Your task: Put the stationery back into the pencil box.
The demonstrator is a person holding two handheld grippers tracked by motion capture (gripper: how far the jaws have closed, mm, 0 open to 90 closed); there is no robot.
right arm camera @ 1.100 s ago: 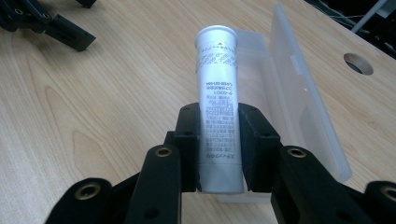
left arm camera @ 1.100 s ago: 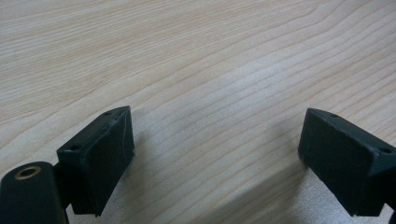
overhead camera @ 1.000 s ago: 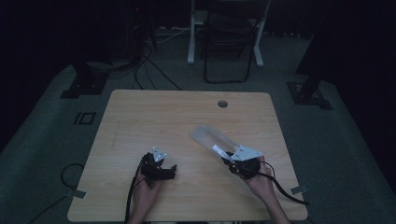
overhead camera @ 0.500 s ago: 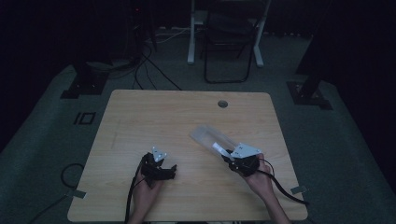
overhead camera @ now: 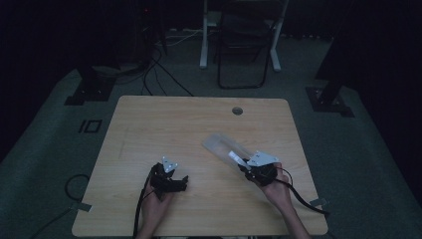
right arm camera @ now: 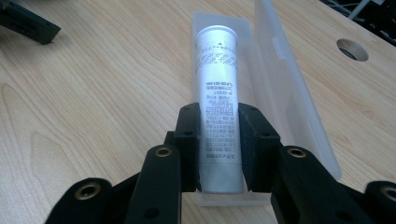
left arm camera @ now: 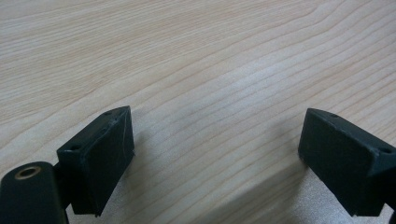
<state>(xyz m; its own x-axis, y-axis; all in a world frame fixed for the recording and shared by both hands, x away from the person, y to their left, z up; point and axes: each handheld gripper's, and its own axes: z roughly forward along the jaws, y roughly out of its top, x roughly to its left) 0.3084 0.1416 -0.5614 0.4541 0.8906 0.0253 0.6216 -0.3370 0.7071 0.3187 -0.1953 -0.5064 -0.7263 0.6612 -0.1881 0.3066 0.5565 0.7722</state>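
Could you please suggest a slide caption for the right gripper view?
Right gripper clamps a silver tube over an open clear plastic case on the wooden table.

High view dim, surroundings near black beyond the table (overhead camera: 149, 119). Both gripper views bright, evenly lit; soft shadow toward 6 o'clock. Near jaws slightly soft; tube (right arm camera: 218, 93) shows mild sheen.

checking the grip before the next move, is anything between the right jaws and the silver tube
Nothing visible. In the right gripper view the right gripper has its jaws pressed directly on both sides of the silver tube, which sits over the clear plastic case lying open on the table.
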